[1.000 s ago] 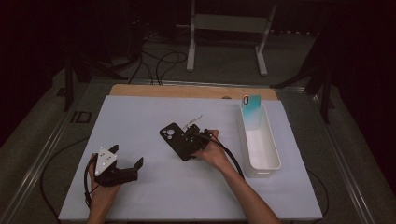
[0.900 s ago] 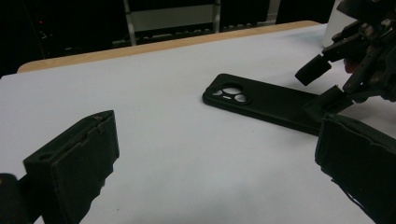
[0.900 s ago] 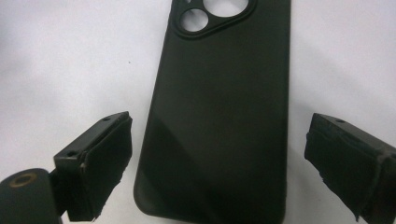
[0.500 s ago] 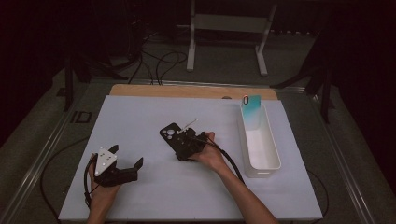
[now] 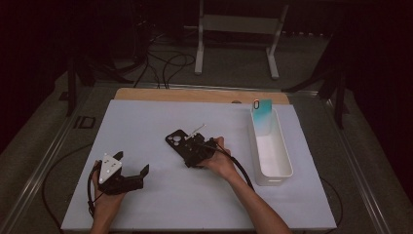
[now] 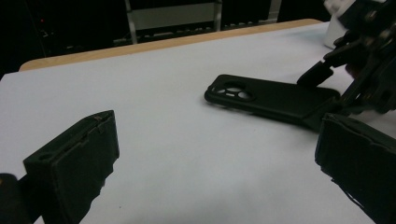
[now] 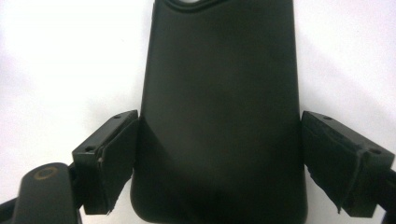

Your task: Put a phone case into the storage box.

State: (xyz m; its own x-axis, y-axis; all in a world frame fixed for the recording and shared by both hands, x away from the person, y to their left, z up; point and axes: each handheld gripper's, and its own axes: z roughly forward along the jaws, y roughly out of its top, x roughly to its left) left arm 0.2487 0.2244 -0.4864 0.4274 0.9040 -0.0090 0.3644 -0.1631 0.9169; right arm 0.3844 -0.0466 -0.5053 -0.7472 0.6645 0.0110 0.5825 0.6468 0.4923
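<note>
Right now the black phone case [image 5: 179, 143] lies flat on the white table [image 5: 146, 126], near the middle. The right gripper [image 7: 219, 163] has just been closing, with the case between its jaws; whether they press it, I cannot tell. Near and to the left, the left gripper [image 5: 130, 171] rests spread wide, holding nothing.
</note>
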